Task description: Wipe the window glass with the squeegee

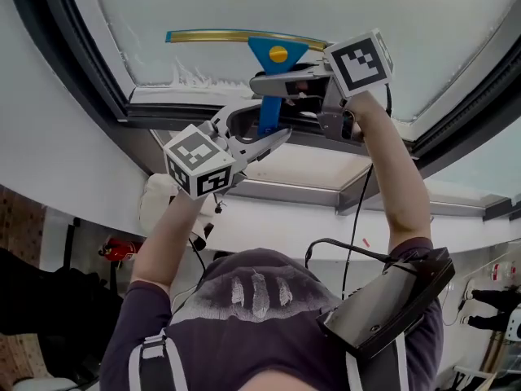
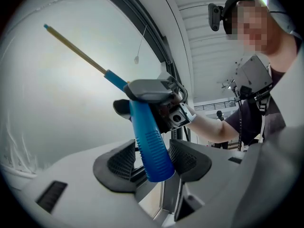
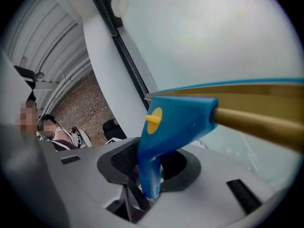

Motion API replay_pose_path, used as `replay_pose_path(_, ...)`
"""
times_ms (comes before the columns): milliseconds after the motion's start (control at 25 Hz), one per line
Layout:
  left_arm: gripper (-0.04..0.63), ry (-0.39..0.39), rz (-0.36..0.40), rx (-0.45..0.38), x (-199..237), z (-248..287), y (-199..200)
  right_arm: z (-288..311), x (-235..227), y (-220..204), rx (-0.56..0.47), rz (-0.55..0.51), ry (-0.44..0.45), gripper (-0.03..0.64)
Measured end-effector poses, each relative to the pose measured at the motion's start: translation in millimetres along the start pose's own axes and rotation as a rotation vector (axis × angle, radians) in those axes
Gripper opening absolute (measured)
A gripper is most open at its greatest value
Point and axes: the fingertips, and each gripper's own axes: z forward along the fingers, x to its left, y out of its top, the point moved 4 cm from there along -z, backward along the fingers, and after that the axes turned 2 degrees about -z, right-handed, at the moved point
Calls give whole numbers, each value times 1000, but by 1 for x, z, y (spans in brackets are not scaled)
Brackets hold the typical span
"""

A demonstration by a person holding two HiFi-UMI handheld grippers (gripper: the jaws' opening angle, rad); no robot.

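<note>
Right gripper view — squeegee (image 3: 176,121) handle end hidden in jaws | blade (image 3: 256,91) cropped

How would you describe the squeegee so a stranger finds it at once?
Start at the window glass. In front of it, near the dark frame, is the blue plastic squeegee with a brass-coloured blade bar. Its yellow round knob on the triangular head marks it out.

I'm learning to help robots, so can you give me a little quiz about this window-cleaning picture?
1. The fingers of the left gripper, around the end of the squeegee handle, are: A) open B) squeezed shut.
2. True or false: the right gripper grips the handle.
3. Fill in: the squeegee's round knob is ____.
Key: 1 A; 2 true; 3 yellow.
</note>
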Motion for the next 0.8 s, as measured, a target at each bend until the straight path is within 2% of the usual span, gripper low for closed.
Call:
replay_pose_path(80,208,-16,-19,-23,-3,0,-1,1,6,2,-28,-34,7,121)
replay_pose_path(200,175,-25,-111,-65,-2,-7,1,-1,12,4,-83,-95,35,123)
replay_pose_path(280,160,-44,-207,-89,-2,-10,5,-7,14,5,-163,-108,73,123)
replay_pose_path(400,150,-114,-399,-169,-6,-5,7,-18,14,6,-297,-89,159,123)
replay_pose_path(480,149,-151,-479,-233,-13,3,5,-25,11,1,-359,-47,204,123)
replay_pose_path(640,149,-167,-525,-260,-17,14,2,-42,-4,-12,-477,67,158,133)
replay_pose_path(760,149,-154,-483,-241,-22,22,3,-55,5,-14,-540,-20,204,132)
replay_pose_path(800,149,-140,-453,-223,-25,27,2,-62,5,-17,-546,-22,186,132)
